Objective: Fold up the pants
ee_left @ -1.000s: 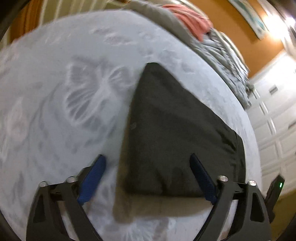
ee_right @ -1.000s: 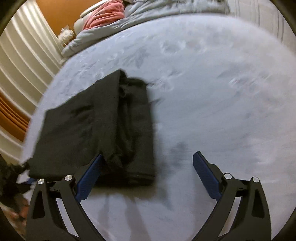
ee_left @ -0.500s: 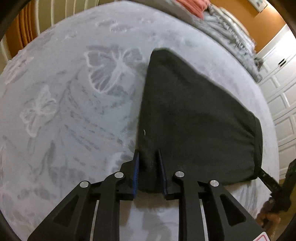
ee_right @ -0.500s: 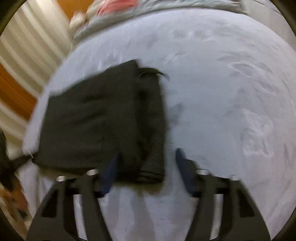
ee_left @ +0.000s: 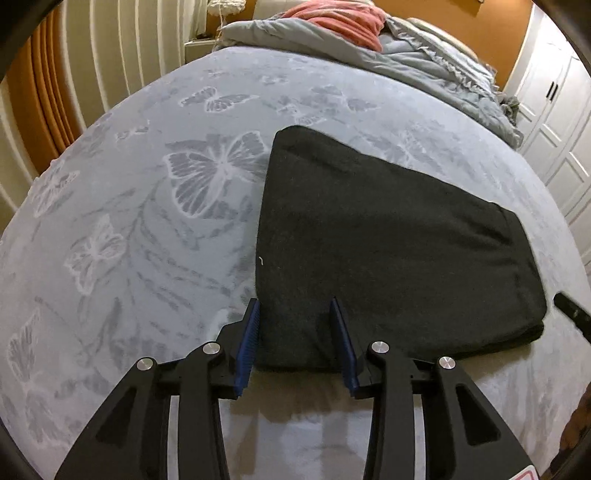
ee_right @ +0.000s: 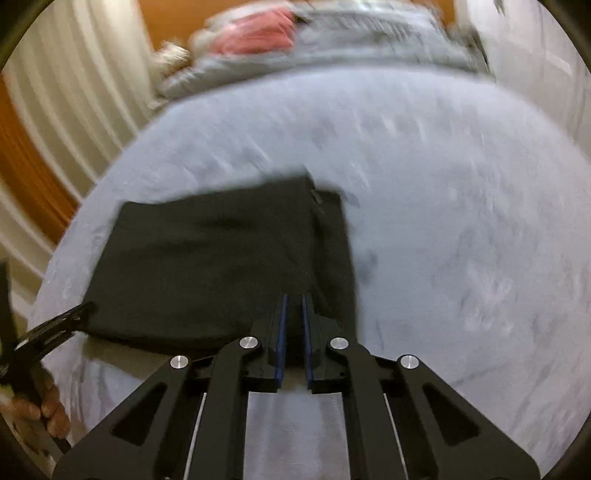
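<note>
Black pants lie folded into a flat block on a grey bed cover with a butterfly pattern. My left gripper is part open, its blue pads astride the near left corner of the pants. In the right wrist view the pants lie left of centre. My right gripper is nearly closed, with the near edge of the pants between its pads. The view is blurred.
A crumpled grey duvet and a pink cloth lie at the head of the bed. White closet doors stand to the right, striped curtains to the left. The other gripper's tip shows at the right.
My left gripper, shut on the pants' corner half a second ago, has opened partway. My right gripper has closed from wide open onto the pants' near edge.
</note>
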Demonstrator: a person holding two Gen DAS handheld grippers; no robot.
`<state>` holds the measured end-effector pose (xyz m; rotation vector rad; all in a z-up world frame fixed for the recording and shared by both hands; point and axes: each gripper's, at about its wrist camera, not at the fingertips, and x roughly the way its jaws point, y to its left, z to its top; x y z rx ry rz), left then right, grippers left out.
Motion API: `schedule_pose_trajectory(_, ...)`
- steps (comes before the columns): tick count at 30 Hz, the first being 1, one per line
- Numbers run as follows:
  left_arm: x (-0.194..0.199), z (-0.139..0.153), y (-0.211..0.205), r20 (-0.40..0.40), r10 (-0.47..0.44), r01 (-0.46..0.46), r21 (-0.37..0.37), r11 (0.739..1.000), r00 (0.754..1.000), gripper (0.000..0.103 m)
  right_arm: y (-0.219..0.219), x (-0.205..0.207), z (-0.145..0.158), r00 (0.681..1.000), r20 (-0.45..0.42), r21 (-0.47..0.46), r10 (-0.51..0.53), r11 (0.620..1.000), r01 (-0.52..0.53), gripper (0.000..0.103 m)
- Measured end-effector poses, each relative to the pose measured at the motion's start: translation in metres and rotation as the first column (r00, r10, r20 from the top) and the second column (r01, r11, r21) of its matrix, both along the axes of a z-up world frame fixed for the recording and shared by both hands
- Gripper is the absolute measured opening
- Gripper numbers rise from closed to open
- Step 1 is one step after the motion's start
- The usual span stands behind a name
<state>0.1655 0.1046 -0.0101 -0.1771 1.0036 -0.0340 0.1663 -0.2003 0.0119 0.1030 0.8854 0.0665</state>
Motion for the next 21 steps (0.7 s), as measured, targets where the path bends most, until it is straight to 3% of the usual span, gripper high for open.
schedule_pose_trajectory(2,0.000,-0.001,-0.003,0.008,-0.015,0.014,0.032,0.999,1.000,0.036,0.009,0.001,-0.010,1.000,-0.003,-0.067,0.014,0.998,-0.014,0.007)
schedule_pose_trajectory(4,-0.003,-0.002,-0.006,0.015,-0.023,0.023,0.057,0.998,1.000,0.036,0.005,0.015,-0.046,0.994,-0.109,-0.102,-0.016,0.995,0.005,0.011)
schedule_pose_trajectory(9,-0.001,-0.005,-0.003,0.030,-0.028,0.027,0.054,0.998,0.999,0.036,0.016,0.000,-0.019,1.000,-0.018,-0.114,0.009,0.993,-0.011,0.011)
schedule_pose_trajectory(12,-0.001,-0.007,-0.004,0.030,-0.035,0.033,0.065,0.997,0.999,0.036,0.015,0.008,-0.048,0.996,-0.088,-0.159,-0.003,0.987,-0.011,0.012)
schedule_pose_trajectory(13,0.000,-0.009,-0.006,0.026,-0.037,0.035,0.071,0.997,0.999,0.036,0.014,0.007,-0.053,0.998,-0.058,-0.164,-0.006,0.986,-0.004,0.011)
schedule_pose_trajectory(16,-0.001,-0.010,-0.007,0.023,-0.034,0.032,0.084,0.996,0.999,0.036,0.029,0.008,-0.042,0.999,-0.051,-0.233,-0.002,0.972,-0.010,0.013)
schedule_pose_trajectory(18,-0.007,-0.002,-0.004,0.030,-0.031,0.030,0.051,0.998,0.999,0.036,0.031,-0.006,-0.027,0.999,-0.048,-0.165,0.025,0.986,-0.033,0.013)
schedule_pose_trajectory(19,-0.013,0.004,-0.002,0.039,-0.040,0.039,0.012,0.999,0.998,0.036,0.029,-0.012,-0.019,0.998,-0.047,-0.116,0.034,0.993,-0.039,0.016)
schedule_pose_trajectory(20,-0.019,0.012,0.000,0.052,-0.052,0.053,-0.023,0.998,0.997,0.047,0.023,-0.017,-0.012,0.999,-0.035,-0.090,0.030,0.995,-0.033,0.023)
schedule_pose_trajectory(21,-0.031,0.021,0.000,0.078,-0.077,0.081,-0.057,0.995,0.994,0.058,0.019,-0.029,-0.005,1.000,-0.009,-0.070,0.019,0.997,-0.019,0.044)
